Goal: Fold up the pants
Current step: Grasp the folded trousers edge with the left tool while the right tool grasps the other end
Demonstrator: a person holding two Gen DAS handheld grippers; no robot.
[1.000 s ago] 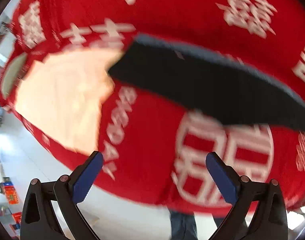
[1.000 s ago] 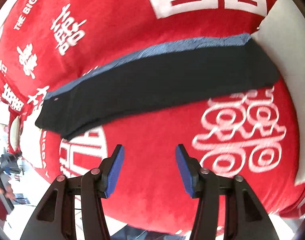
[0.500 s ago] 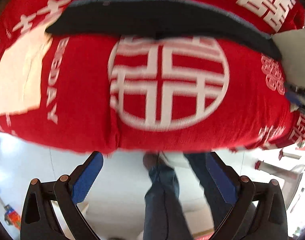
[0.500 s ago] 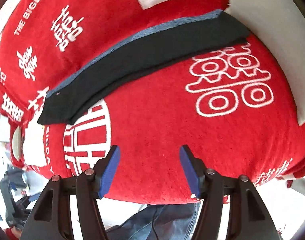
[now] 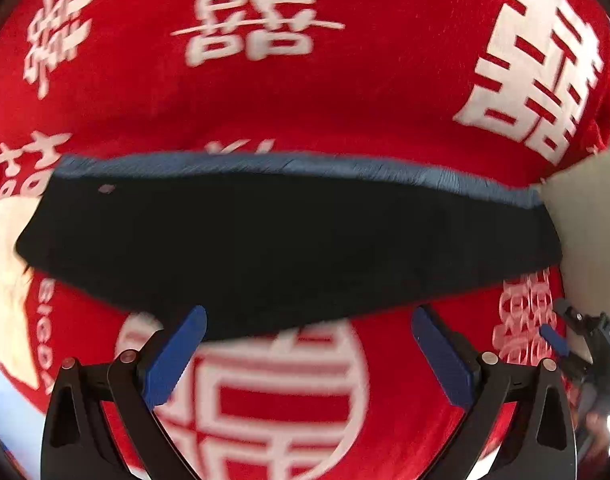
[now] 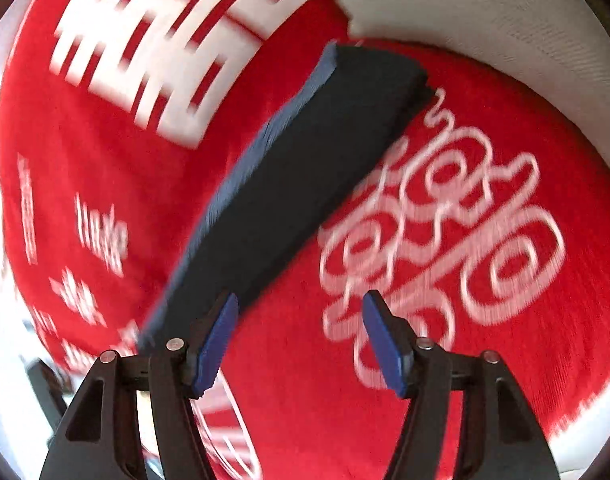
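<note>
The dark navy pants lie as a long folded strip with a blue edge on the red blanket. In the left wrist view my left gripper is open and empty, hovering just before the strip's near edge. In the right wrist view the pants run diagonally from upper right to lower left. My right gripper is open and empty, its left finger over the strip's near end. The right gripper's blue tip also shows at the far right of the left wrist view.
The red blanket has large white characters and covers the whole surface. A white pillow or sheet lies past the pants' far end and also shows in the left wrist view. A pale patch lies at the left.
My left gripper has swung from over the bed's edge and floor back over the pants. My right gripper has turned and moved closer, so the strip now runs diagonally. Both stay open.
</note>
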